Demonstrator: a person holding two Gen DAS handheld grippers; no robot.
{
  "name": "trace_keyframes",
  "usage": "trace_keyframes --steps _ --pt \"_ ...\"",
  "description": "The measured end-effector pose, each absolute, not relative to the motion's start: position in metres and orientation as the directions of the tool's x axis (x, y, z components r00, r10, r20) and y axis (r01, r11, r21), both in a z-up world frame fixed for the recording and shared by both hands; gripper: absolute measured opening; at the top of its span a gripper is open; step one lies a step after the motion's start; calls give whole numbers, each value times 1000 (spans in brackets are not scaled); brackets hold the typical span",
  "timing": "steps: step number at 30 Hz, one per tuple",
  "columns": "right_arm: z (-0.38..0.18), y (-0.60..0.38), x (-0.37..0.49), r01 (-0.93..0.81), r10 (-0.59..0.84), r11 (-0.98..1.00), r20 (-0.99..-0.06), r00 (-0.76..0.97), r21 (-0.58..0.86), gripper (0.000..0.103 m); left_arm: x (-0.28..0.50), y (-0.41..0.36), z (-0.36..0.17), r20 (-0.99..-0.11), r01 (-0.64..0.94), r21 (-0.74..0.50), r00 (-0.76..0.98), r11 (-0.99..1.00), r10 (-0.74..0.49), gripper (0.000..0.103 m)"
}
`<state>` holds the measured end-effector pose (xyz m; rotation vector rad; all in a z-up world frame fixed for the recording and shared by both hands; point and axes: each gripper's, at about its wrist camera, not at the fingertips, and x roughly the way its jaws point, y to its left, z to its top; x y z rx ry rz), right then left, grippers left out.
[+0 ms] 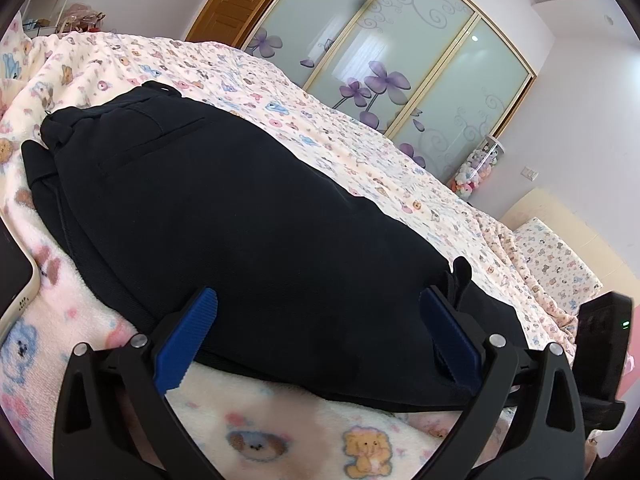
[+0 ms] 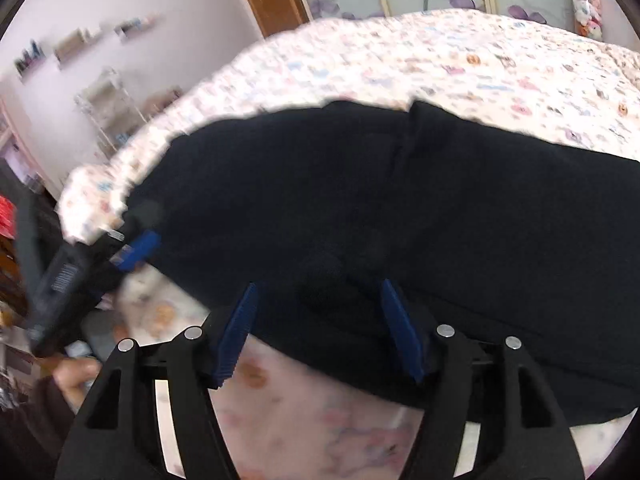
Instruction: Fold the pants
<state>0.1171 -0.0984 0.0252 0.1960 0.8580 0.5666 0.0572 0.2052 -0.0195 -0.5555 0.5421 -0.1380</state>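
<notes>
Left gripper [image 1: 318, 334] fingers [image 1: 188, 336] are spread wide, nothing held, astride the near edge of the dark pants [image 1: 224, 208]. Right gripper [image 2: 320, 328] fingers [image 2: 238, 330] are likewise wide and empty at the same edge; this view is blurred. Pants are laid on the patterned blanket [image 1: 360, 152] of the bed, apparently already doubled leg on leg, pocket uppermost. Step judged: preparing to grasp for the crosswise fold. Next move calls for closing both sets of fingers on all layers of the edge together.

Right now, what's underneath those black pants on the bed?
The black pants lie on a fleecy blanket printed with cartoon animals, which shows all round their edges. Whether anything else sits beneath the pants cannot be seen, because the dark cloth covers it.
</notes>
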Motion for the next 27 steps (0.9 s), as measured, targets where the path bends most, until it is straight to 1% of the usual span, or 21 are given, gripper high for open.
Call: trace_keyframes --steps 1,2,3,4,5,6,8,10,13,15,18,20,22,25,27 --pt "26 -101 117 -382 557 830 -639 530 406 66 56 205 -19 -448 -17 -539 852 842 -270 101" --pt "24 -102 119 -363 572 820 -627 529 442 70 56 206 -19 -444 -14 -545 853 838 -274 101" --pt "4 -95 130 -315 584 812 -666 465 492 72 55 207 -19 -437 -9 -555 854 832 -282 101" --pt "-12 -91 136 -295 578 816 -708 405 498 72 55 209 -19 -432 -4 -564 854 826 -291 101" --pt "-13 -89 133 -316 577 816 -705 412 484 72 54 212 -17 -433 -1 -578 848 816 -306 101" --pt "-7 -92 129 -323 589 808 -691 419 493 72 54 215 -13 -447 -6 -593 834 805 -323 101" --pt "1 -105 123 -303 634 773 -646 425 558 72 49 224 -7 -459 -16 -625 816 780 -351 101" --pt "12 -125 109 -312 692 714 -562 453 626 73 43 238 -3 -463 -36 -670 801 742 -379 101" --pt "20 -157 92 -331 722 663 -457 520 671 87 43 261 -7 -474 -93 -750 767 655 -433 101" --pt "15 -180 84 -324 724 638 -401 561 699 88 47 269 -13 -470 -122 -791 748 599 -468 101" --pt "-6 -203 84 -260 716 611 -381 584 748 89 52 277 -22 -489 -197 -825 719 529 -494 101" --pt "-16 -210 84 -243 736 562 -345 583 791 89 51 278 -23 -494 -219 -831 715 511 -495 101" --pt "-16 -213 83 -256 741 548 -321 590 796 89 53 280 -25 -492 -235 -838 714 492 -498 101" --pt "-16 -207 81 -270 740 559 -324 589 784 91 69 288 -35 -513 -297 -845 684 445 -518 101" --pt "-16 -206 82 -278 746 547 -310 589 789 91 78 293 -40 -518 -327 -848 675 416 -525 101"
